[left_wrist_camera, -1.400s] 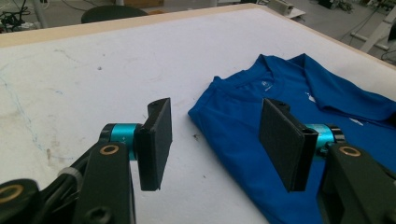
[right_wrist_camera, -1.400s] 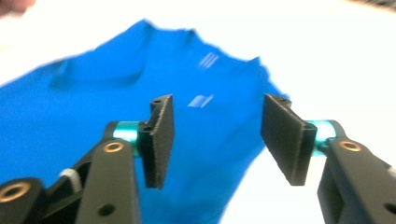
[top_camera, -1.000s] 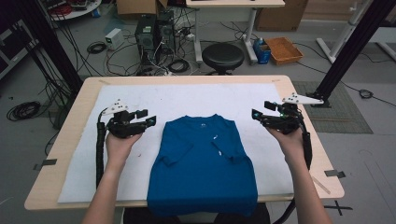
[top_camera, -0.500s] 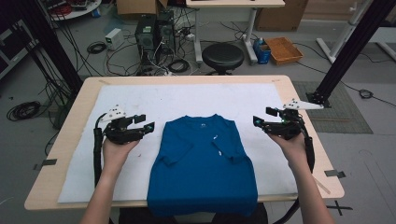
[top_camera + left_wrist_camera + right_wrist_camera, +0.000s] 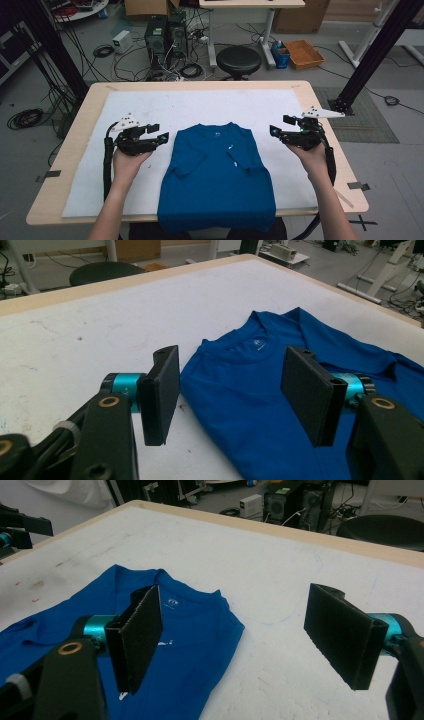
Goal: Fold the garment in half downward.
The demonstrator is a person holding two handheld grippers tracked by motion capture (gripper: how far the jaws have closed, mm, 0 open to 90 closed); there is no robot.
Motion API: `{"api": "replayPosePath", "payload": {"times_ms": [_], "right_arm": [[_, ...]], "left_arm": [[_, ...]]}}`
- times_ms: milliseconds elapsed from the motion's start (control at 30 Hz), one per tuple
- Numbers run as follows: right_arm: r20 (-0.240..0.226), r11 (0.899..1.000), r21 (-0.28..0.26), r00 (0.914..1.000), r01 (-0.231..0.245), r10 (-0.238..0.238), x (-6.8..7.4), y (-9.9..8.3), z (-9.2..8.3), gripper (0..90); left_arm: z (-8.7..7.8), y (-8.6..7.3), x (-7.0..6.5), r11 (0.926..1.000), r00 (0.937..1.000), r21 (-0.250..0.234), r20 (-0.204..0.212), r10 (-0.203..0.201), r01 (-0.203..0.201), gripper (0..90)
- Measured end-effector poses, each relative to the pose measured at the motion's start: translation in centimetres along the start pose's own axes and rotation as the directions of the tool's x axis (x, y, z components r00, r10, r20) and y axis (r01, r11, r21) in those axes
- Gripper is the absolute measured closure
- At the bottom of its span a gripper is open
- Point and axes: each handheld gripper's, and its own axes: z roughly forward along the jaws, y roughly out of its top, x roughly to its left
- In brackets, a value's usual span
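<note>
Lay flat at the middle of the white-covered table (image 5: 210, 102): blue T-shirt (image 5: 217, 175), sleeves folded in, hem over the near edge. Flanked by left gripper (image 5: 161, 134) and right gripper (image 5: 279, 127), both gaping, empty. Likely soft, light, limp; best pinched at shoulder edges.

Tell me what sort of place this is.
Most likely a robotics or data-recording lab, not a home: computer towers and loose cables sit on the bare floor, black frame posts flank the table, and a blue T-shirt lies on it.
</note>
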Motion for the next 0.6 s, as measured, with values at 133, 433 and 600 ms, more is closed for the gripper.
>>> {"api": "replayPosePath", "payload": {"times_ms": [133, 433, 600], "right_arm": [[0.005, 1.0, 0.017, 0.9999, 0.01, -0.01, 0.1, -0.1, 0.3, 27.0], [0.011, 0.999, 0.035, 0.9999, 0.001, -0.001, -0.5, -0.6, 1.2, 41.4], [0.02, 0.999, 0.035, 0.9997, 0.013, -0.014, -0.4, -0.5, 2.0, 47.7]], "left_arm": [[0.3, 0.0, 0.1, 1.0, 1.0, 0.004, 0.0, -0.007, 0.007, 40.9], [1.4, 0.1, 0.4, 0.9987, 0.9995, 0.044, -0.016, -0.027, 0.027, 41.2], [2.3, 0.5, 0.9, 0.9969, 0.9981, 0.05, -0.01, -0.06, 0.061, 41.4]]}}
